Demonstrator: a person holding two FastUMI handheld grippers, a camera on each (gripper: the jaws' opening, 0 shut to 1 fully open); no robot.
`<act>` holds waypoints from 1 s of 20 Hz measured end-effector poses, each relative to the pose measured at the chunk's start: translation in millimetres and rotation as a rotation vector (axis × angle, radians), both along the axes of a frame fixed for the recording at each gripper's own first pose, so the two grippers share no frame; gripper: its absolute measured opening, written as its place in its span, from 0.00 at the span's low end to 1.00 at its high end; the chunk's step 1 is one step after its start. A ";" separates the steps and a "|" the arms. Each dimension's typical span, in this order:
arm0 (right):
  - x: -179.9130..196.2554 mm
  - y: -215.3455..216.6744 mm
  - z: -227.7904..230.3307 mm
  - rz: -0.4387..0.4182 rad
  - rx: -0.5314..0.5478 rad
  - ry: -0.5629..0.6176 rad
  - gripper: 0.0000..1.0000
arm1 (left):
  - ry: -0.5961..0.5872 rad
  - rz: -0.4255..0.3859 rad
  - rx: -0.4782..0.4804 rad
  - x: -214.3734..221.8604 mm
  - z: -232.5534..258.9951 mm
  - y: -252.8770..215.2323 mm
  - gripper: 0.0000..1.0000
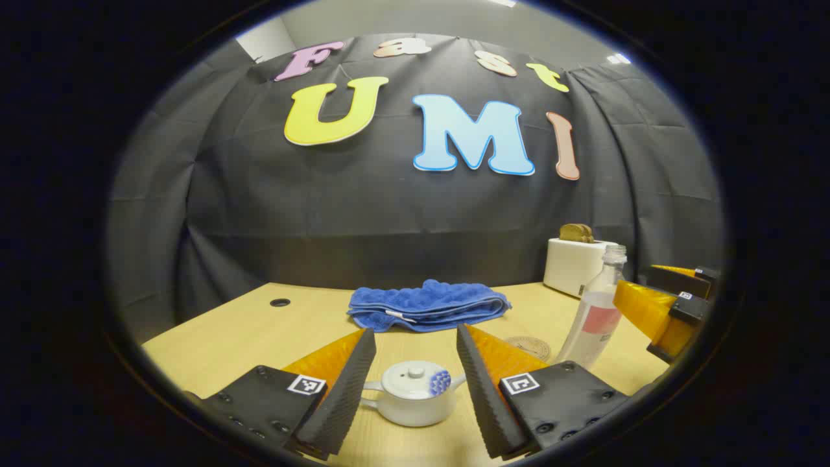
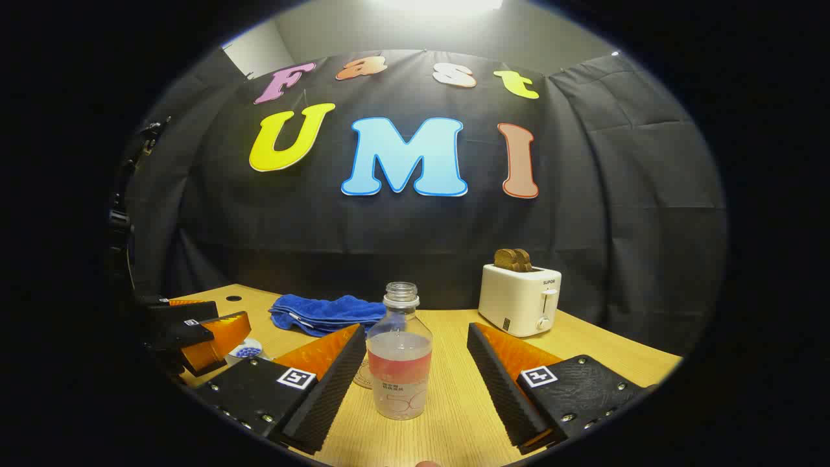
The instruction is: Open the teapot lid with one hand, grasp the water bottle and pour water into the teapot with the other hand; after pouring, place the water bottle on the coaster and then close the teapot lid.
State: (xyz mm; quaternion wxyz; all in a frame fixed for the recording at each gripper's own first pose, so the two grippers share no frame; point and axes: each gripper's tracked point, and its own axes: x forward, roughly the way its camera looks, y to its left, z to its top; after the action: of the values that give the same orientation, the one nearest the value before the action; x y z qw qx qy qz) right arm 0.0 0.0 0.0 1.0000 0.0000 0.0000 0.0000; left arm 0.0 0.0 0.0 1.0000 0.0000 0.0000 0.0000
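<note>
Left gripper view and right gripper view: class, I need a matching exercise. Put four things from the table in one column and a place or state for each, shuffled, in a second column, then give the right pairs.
Things
1. teapot
2. water bottle
3. towel
4. toaster

Places or states
A. folded, at the back of the table
B. holds slices of bread in its slots
C. lid on, between the open fingers of the left hand-held gripper
D. no cap, partly filled, between the open fingers of the right hand-held gripper

Pairs: 1-C, 2-D, 3-A, 4-B
</note>
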 end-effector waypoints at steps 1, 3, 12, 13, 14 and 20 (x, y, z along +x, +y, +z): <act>-0.7 0.1 -0.4 0.001 0.002 0.002 0.99 | 0.004 0.000 -0.004 1.1 -2.7 0.0 0.81; -0.7 -1.3 -1.8 -0.003 0.002 0.004 0.99 | 0.012 0.001 -0.009 3.8 -5.7 1.3 0.81; 0.3 -3.5 -6.9 -0.006 0.017 0.015 0.99 | 0.016 0.003 -0.006 6.1 -5.9 2.6 0.81; 0.8 -3.5 -6.8 -0.005 0.020 0.016 0.99 | 0.018 0.002 -0.005 6.6 -7.3 2.2 0.81; 0.3 -3.6 -7.2 -0.005 0.022 0.017 0.99 | 0.020 0.002 -0.004 7.3 -7.8 2.0 0.81; -1.4 -3.6 -12.0 -0.004 0.027 0.029 0.99 | 0.057 0.007 0.011 14.4 -18.1 0.1 0.82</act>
State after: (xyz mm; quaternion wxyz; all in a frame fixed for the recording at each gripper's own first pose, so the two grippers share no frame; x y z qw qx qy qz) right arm -1.4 -3.6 -12.0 0.9998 0.0136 0.0146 -0.0022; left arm 14.4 0.1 -18.1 0.9996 0.0056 0.0285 0.0037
